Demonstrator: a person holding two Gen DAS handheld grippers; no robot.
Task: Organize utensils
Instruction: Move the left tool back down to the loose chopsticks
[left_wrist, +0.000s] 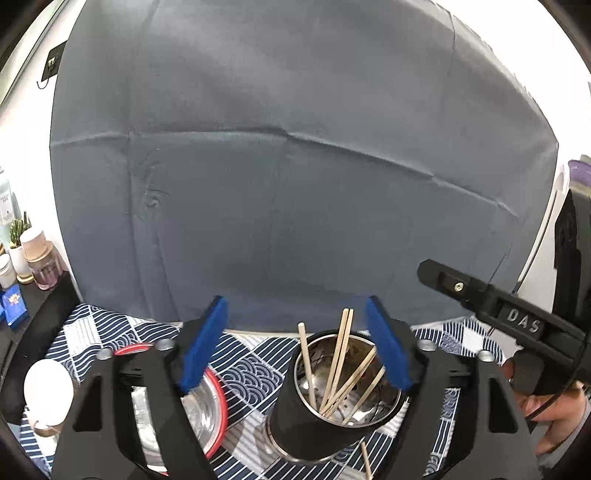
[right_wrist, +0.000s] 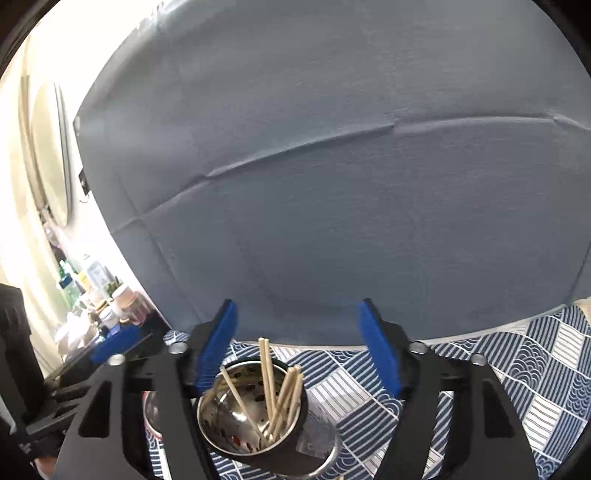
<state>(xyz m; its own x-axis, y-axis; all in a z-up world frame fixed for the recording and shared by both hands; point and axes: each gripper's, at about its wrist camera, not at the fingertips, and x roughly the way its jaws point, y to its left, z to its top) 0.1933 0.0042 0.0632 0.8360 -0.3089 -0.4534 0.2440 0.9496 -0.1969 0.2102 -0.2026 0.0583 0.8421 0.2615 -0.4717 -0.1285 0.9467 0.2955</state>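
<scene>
Left wrist view, from left to right: a white cup (left_wrist: 48, 393) stands at the left edge, then a red-rimmed metal bowl (left_wrist: 207, 413) lies partly under the left finger, then the steel utensil holder (left_wrist: 332, 398) stands on the patterned tablecloth (left_wrist: 243, 365). Several wooden chopsticks (left_wrist: 338, 363) lean inside the holder, and one more chopstick (left_wrist: 366, 461) lies on the cloth just beside its base. The left gripper (left_wrist: 297, 343) is spread wide and carries nothing; its right pad is close to the holder's rim. At the far right the right gripper's body (left_wrist: 517, 317) shows, with the person's hand (left_wrist: 554, 410) under it.

In the right wrist view the right gripper (right_wrist: 297, 345) is also wide apart and empty, hovering above the holder (right_wrist: 251, 413), which stands toward its left pad.

I judge the step in hand to be collecting the loose chopstick. To do it well, lower one gripper along the stick, close on its middle so it does not swing, lift it, then drop it tip down into the holder. Keep the fingers away from the rim, because a push could tip the holder and spill the sticks.
</scene>
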